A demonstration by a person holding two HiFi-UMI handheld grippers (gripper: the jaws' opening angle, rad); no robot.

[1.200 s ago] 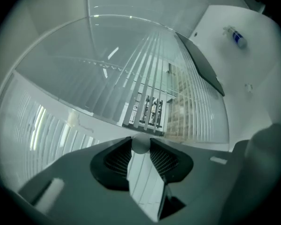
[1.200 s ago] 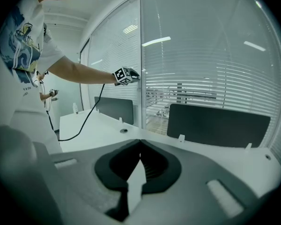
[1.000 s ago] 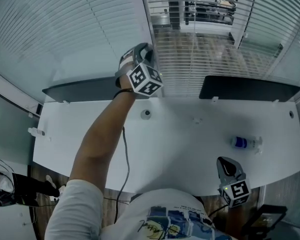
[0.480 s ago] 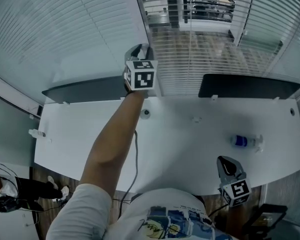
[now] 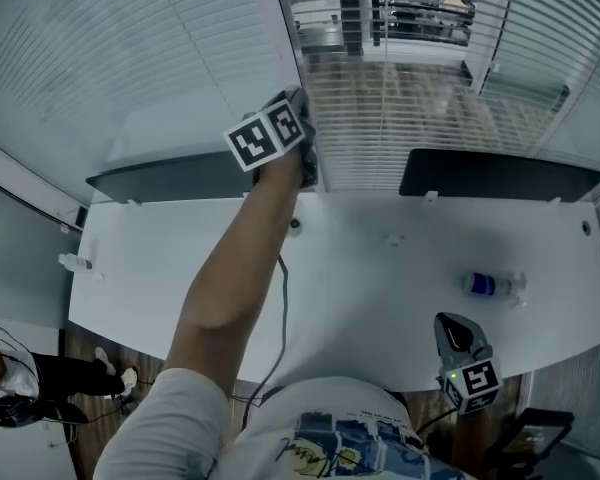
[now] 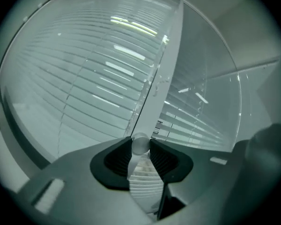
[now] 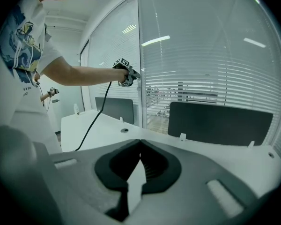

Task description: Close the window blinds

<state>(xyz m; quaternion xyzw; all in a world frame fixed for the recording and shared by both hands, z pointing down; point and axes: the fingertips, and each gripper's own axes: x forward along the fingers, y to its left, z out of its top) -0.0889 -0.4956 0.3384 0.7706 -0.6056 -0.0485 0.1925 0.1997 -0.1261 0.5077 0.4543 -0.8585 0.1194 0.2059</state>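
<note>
My left gripper (image 5: 298, 108) is raised to the window frame between two blinds. In the left gripper view its jaws are shut on the clear round end of the blind's tilt wand (image 6: 140, 143), which runs up along the white window post (image 6: 164, 74). The left blind (image 5: 130, 58) has its slats turned flat and hides the outside. The right blind (image 5: 410, 98) has gaps between its slats, and the outside shows through. My right gripper (image 5: 460, 340) hangs low at the desk's near edge, away from the window, its jaws shut (image 7: 139, 146) with nothing between them.
A white desk (image 5: 360, 288) stands under the window. Two dark panels (image 5: 500, 176) (image 5: 170, 178) stand along its far edge. A small bottle (image 5: 492, 285) lies at the right, a cable hole (image 5: 294, 224) near the middle. A cable (image 5: 275, 328) hangs from my left arm.
My left gripper has twisted about the wand: its marker cube has swung from the right side over to the left and up. The right gripper has stayed still.
</note>
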